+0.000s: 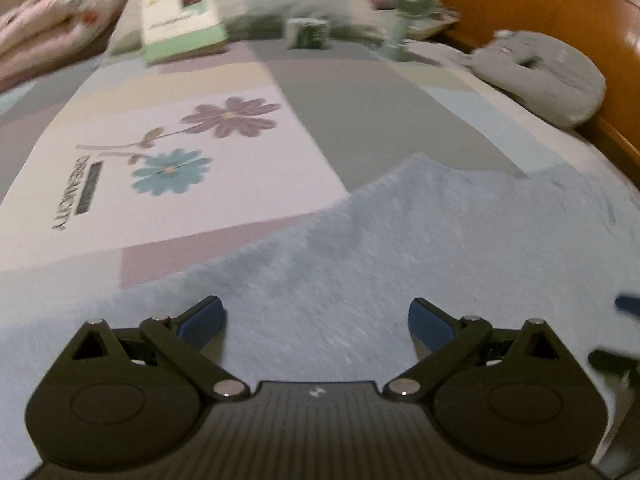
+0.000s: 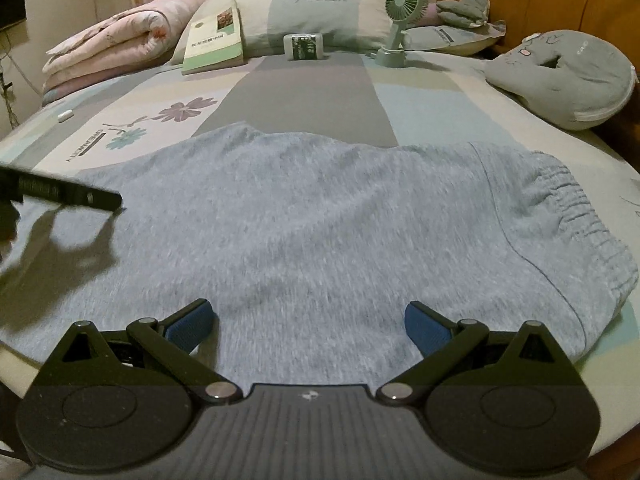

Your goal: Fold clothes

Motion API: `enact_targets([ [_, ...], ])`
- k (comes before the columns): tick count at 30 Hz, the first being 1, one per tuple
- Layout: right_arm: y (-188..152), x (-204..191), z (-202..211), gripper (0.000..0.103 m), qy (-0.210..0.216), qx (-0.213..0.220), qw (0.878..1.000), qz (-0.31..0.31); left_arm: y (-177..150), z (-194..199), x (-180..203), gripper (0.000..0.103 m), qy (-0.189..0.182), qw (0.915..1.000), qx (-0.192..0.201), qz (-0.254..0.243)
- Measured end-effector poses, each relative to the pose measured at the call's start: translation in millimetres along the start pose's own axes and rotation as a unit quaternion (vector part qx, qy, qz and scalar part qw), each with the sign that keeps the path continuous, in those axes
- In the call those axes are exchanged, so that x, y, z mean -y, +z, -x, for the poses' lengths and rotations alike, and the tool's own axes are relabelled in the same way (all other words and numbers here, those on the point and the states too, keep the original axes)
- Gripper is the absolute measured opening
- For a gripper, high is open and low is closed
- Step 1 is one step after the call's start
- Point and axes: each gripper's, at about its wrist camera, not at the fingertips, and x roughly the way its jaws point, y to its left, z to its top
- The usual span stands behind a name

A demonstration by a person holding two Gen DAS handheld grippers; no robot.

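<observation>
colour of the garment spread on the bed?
Light heathered blue-grey knit garment, elastic waistband on the right; clearest in the right wrist view.

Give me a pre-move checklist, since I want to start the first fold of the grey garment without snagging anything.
1. Left gripper open and holding nothing: ok.
2. Right gripper open and holding nothing: ok.
3. Grey garment spread flat on the bed, elastic waistband to the right: ok, with slight wrinkles.
4. Nothing lying on the garment: ok.
5. Book, fan and grey cushion apart from the garment: ok.
6. Near hem of the garment reachable: cannot tell, the grippers' bodies hide it.
</observation>
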Motion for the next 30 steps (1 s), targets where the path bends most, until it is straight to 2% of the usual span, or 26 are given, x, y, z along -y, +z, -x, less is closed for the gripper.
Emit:
enact_targets([
  [3, 1, 0, 0, 0.103, -0.001, -0.002, 1.000, -0.002, 0, 18, 2, 0.099, 0.004, 0.9999, 0.011, -0.007],
  [10, 1, -1, -1, 0.103, -0.004, -0.002, 1.000, -0.004, -13, 45, 16, 0.099, 0.044, 0.9986, -0.003, -0.027],
  [14, 1, 0, -1, 0.103, -0.005, -0.002, 1.000, -0.002, -19, 51, 20, 0.099, 0.054, 0.9977, -0.009, -0.041],
  [20, 0, 0, 0, 0.103, -0.002, 0.002, 1.000, -0.002, -39, 47, 17, 0.099, 0.054, 0.9978, -0.030, -0.024],
  [24, -1, 0, 0, 0.103, -0.001, 0.004, 1.000, 0.000, -59, 37, 17, 0.101, 0.039, 0.9977, -0.053, -0.016],
  [27, 1, 0, 0, 0.103, -0.001, 0.000, 1.000, 0.003, -62, 40, 17, 0.102, 0.028, 0.9980, -0.039, -0.042],
  [30, 5, 0, 4, 0.103, -0.003, -0.014, 1.000, 0.001, -55, 56, 14, 0.102, 0.033, 0.9981, -0.030, -0.043],
])
